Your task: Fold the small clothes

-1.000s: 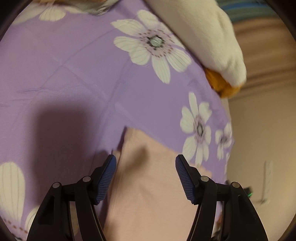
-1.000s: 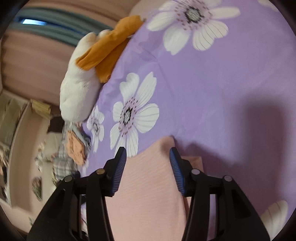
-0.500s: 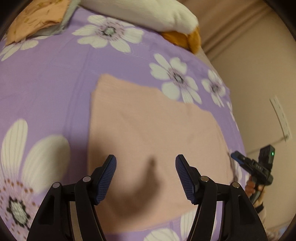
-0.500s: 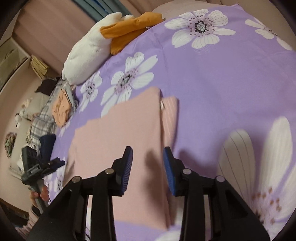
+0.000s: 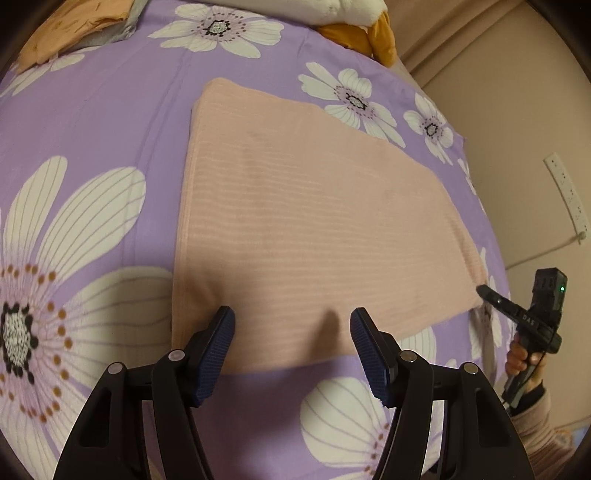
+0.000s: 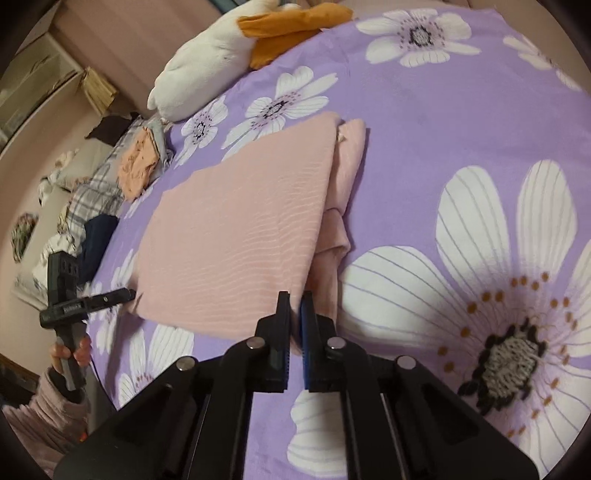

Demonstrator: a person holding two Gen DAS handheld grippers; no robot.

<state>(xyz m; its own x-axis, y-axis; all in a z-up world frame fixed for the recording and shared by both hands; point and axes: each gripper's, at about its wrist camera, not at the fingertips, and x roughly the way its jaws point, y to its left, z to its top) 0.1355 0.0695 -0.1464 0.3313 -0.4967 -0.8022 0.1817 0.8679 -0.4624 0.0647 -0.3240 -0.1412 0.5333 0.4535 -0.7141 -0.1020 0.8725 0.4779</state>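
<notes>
A pink ribbed garment (image 5: 306,225) lies folded flat on the purple flowered bedsheet (image 5: 92,122). My left gripper (image 5: 291,347) is open and empty, held just above the garment's near edge. In the right wrist view the same garment (image 6: 236,236) lies with a folded layer showing along its right side. My right gripper (image 6: 294,325) is nearly shut, its fingertips at the garment's near corner; whether cloth sits between them is unclear. Each gripper shows in the other's view, the right (image 5: 484,291) at the garment's right corner, the left (image 6: 125,294) at its left edge.
A white and orange plush toy (image 6: 229,62) lies at the far edge of the bed. A pile of other clothes (image 6: 136,166) sits at the far left, also seen as orange cloth (image 5: 74,26) in the left wrist view. A wall with a power strip (image 5: 565,192) borders the bed.
Both grippers have pulled back from the garment's far end to its near edge. The right gripper's jaws have closed from wide open to nearly shut. The left stays open.
</notes>
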